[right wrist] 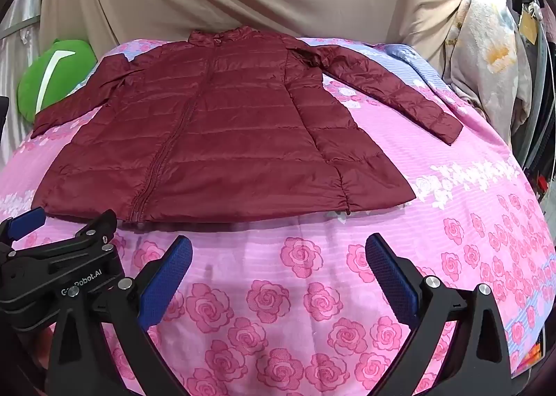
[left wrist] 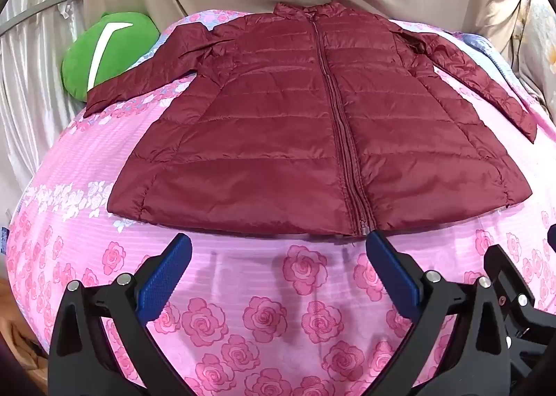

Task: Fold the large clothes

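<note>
Both pairs of blue fingers were spread as wide as they go and had nothing between them: my left gripper [left wrist: 278, 246] hung just before the near hem of the dark red jacket [left wrist: 305, 125], close to the bottom of the zipper [left wrist: 342, 139], and my right gripper [right wrist: 278, 248] hung beside it, over the bare pink rose bedspread [right wrist: 278, 309] near the front edge of the bed. The jacket lay flat and zipped in the middle of the bed, collar toward the far edge, with both sleeves [right wrist: 392, 90] stretched out to the sides. From here I judged several risks. The shell looked smooth and shiny, so a shallow pinch on the hem could slip off, or take only the top layer and pull the front away from the back. The bedspread was soft, and a finger pushed too deep could catch it together with the jacket and drag it. The two grippers were very near each other, so they might knock together when I moved them apart. The left sleeve ended near the green cushion [left wrist: 104, 55] at the far left corner, and a careless fold could push it off the bed. Also the padding could spring back open after a fold.
</note>
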